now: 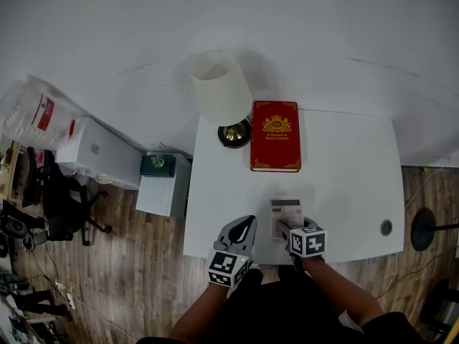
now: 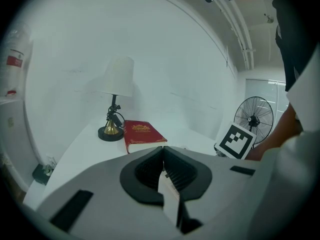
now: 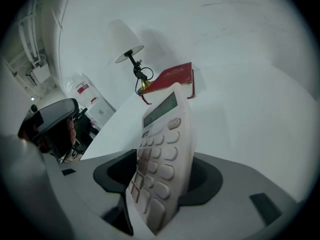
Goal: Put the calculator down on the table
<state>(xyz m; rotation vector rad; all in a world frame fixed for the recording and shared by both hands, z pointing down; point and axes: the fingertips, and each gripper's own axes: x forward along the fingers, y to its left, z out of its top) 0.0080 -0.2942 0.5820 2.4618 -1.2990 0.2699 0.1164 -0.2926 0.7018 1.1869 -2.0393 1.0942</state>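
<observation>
The pale calculator [image 1: 287,216] is near the table's front edge, its display end pointing toward the red book. In the right gripper view the calculator [image 3: 162,149] stands tilted on its side between my jaws, keys facing left. My right gripper [image 1: 285,231] is open around its near end, with a dark gap on the left side; whether the right pad touches it I cannot tell. My left gripper [image 1: 247,225] hovers just left of it, over the table edge. It is shut, its tips [image 2: 163,148] meeting with nothing between them.
The white table [image 1: 344,170] carries a red book [image 1: 275,135] and a lamp with a white shade [image 1: 221,90] at its back left. A cable hole [image 1: 386,227] sits near the front right corner. A white cabinet [image 1: 100,153] and a chair [image 1: 64,199] stand left, a fan base [image 1: 423,228] right.
</observation>
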